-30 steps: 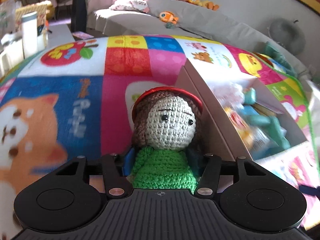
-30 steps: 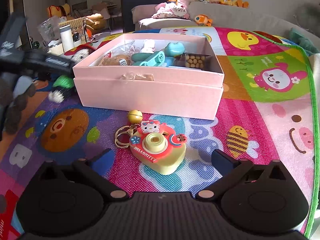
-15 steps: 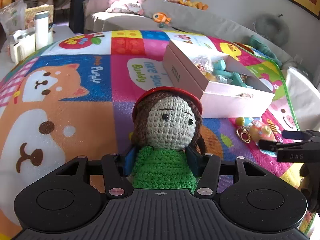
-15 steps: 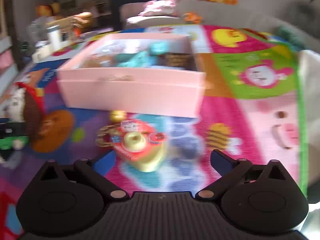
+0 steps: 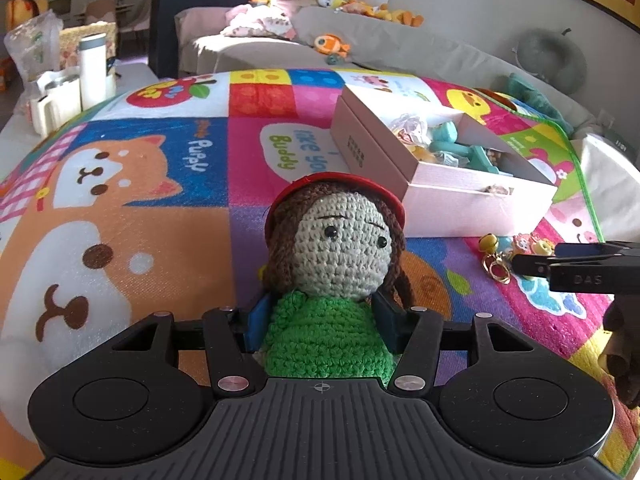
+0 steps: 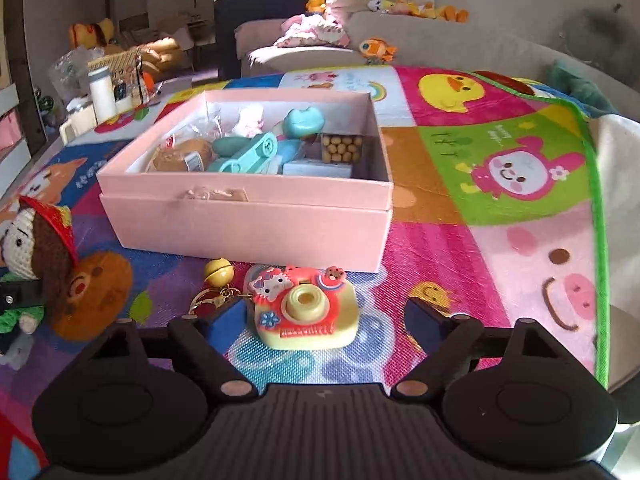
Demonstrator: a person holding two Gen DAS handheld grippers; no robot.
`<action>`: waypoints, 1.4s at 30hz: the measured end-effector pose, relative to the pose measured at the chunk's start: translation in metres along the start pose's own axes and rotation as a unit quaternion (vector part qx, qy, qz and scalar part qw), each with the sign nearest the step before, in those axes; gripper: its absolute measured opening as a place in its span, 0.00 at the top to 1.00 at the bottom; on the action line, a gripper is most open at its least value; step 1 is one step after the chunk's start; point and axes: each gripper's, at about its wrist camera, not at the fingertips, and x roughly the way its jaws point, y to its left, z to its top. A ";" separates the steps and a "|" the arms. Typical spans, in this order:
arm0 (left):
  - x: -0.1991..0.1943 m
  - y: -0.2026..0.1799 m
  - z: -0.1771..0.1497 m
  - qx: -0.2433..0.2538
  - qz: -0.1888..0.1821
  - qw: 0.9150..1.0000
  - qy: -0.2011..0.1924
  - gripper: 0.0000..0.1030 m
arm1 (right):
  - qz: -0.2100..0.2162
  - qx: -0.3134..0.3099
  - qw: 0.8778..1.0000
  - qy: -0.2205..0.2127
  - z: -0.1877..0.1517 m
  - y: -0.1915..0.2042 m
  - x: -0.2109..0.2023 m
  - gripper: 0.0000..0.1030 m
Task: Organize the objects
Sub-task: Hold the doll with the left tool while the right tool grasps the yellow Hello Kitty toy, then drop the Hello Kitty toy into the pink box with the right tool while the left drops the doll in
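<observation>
Nearest, the right hand-held gripper (image 6: 326,318) is closing around the camera keychain (image 6: 306,312), not yet gripping; centre it first. Left, the left hand-held gripper (image 5: 320,320) clenches the crochet doll (image 5: 334,280). Farther, the pink box (image 6: 248,216) waits.

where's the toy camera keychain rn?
In the right wrist view the toy camera keychain lies on the play mat, just in front of the pink box, between the right claw's closing fingers, not yet gripped.

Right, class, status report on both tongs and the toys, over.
Left tongs shut on crochet doll. Right tongs closing around toy camera, pads not touching. Pink box open, nothing blocking.
</observation>
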 end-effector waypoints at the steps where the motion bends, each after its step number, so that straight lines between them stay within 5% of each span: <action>1: 0.000 0.000 0.000 0.000 0.001 1.000 0.000 0.43 | 0.000 0.000 1.000 0.005 0.000 0.000 0.003 0.19; 6: 0.000 -0.001 -0.001 0.000 0.005 1.000 -0.003 0.42 | 0.019 -0.005 1.000 0.009 0.001 0.002 -0.001 0.45; 16: 0.000 0.000 -0.001 -0.011 0.004 1.000 -0.003 0.42 | 0.046 -0.008 0.999 0.002 0.000 0.000 -0.027 0.46; 25: -0.010 -0.003 0.011 -0.019 -0.001 1.000 -0.002 0.48 | 0.081 0.029 0.994 -0.061 0.029 -0.023 -0.077 0.46; 31: -0.034 -0.024 0.077 0.000 -0.047 0.996 -0.080 0.49 | 0.087 0.046 0.990 -0.105 0.041 -0.038 -0.100 0.46; 35: -0.005 -0.049 0.140 -0.002 -0.076 0.993 -0.095 0.48 | 0.089 0.055 0.988 -0.115 0.045 -0.045 -0.098 0.46; 38: 0.046 -0.066 0.174 -0.029 -0.083 0.994 -0.066 0.48 | 0.086 0.064 0.988 -0.110 0.044 -0.048 -0.090 0.46; 42: 0.132 -0.062 0.177 -0.115 -0.080 0.989 0.052 0.45 | 0.082 0.078 0.988 -0.103 0.036 -0.056 -0.081 0.46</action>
